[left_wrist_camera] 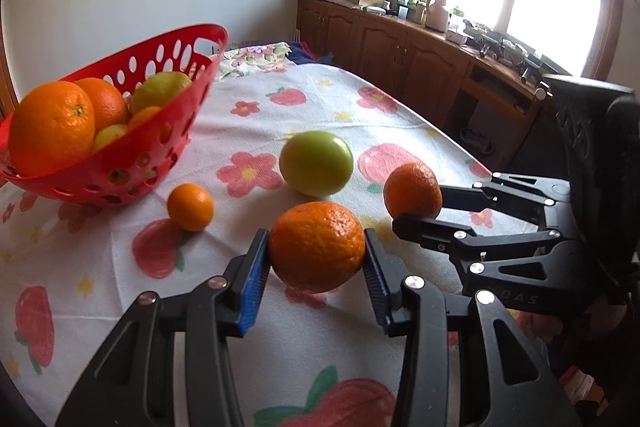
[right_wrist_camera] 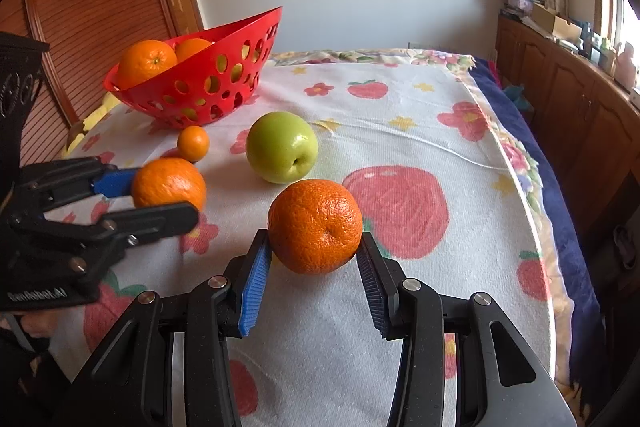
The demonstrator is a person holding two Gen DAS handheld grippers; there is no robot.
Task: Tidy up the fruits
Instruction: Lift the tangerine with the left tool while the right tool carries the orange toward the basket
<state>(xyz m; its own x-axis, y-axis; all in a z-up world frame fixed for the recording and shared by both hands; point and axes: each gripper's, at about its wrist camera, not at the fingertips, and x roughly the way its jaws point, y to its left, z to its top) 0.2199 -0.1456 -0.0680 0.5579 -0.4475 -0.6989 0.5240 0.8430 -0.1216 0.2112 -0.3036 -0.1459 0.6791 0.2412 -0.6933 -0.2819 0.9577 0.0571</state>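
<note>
My left gripper [left_wrist_camera: 316,251] is shut on an orange [left_wrist_camera: 317,246], held just above the cloth; it shows from the side in the right wrist view [right_wrist_camera: 168,187]. My right gripper [right_wrist_camera: 314,243] is shut on a second orange [right_wrist_camera: 315,225], which the left wrist view shows at the right [left_wrist_camera: 413,195]. A green apple [left_wrist_camera: 316,163] [right_wrist_camera: 281,147] and a small tangerine [left_wrist_camera: 190,206] [right_wrist_camera: 193,143] lie on the cloth between the grippers and a red perforated basket [left_wrist_camera: 132,155] [right_wrist_camera: 224,79] holding oranges and green fruit.
The table carries a white cloth with strawberry and flower prints [right_wrist_camera: 400,155]; its right edge drops off toward a blue cover [right_wrist_camera: 560,227]. A wooden cabinet row [left_wrist_camera: 400,55] with clutter stands under a bright window. A slatted wooden panel [right_wrist_camera: 92,11] stands behind the basket.
</note>
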